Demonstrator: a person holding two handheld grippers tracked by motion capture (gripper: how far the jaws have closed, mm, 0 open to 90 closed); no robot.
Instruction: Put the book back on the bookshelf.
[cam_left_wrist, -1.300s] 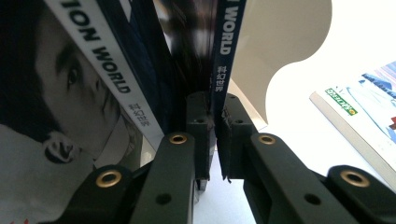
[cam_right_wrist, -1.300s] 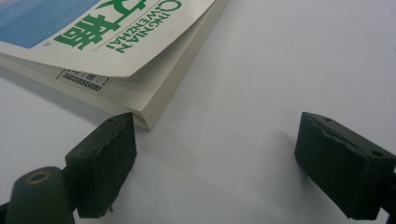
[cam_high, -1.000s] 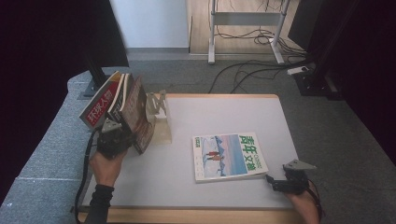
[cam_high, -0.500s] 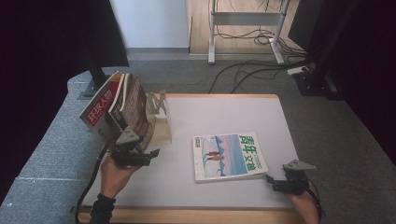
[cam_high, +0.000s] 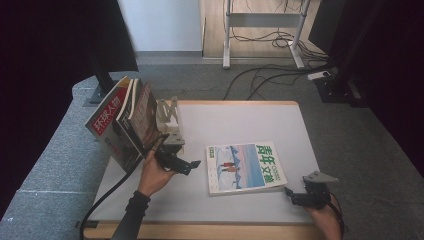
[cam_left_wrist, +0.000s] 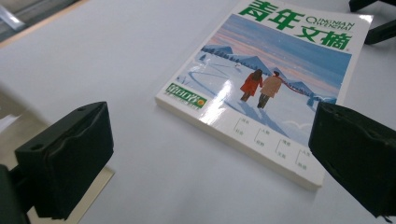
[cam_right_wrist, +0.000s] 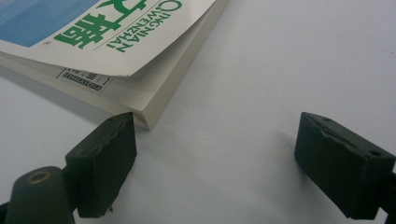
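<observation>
One flat magazine (cam_high: 245, 167), snowy cover, green title, corner curling.

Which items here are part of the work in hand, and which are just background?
In use:
- magazine flat on the table
- book stand holding upright magazines
- left gripper, right gripper, both open

Background:
- floor cables
- metal frame

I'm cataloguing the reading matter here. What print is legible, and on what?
"青年文摘" and "QINGNIAN WENZHAI": cover of the flat magazine.
"环球人物": red cover of the leaning magazine in the rack.
Green badge and grid boxes on the flat magazine's cover: too small to read.
</observation>
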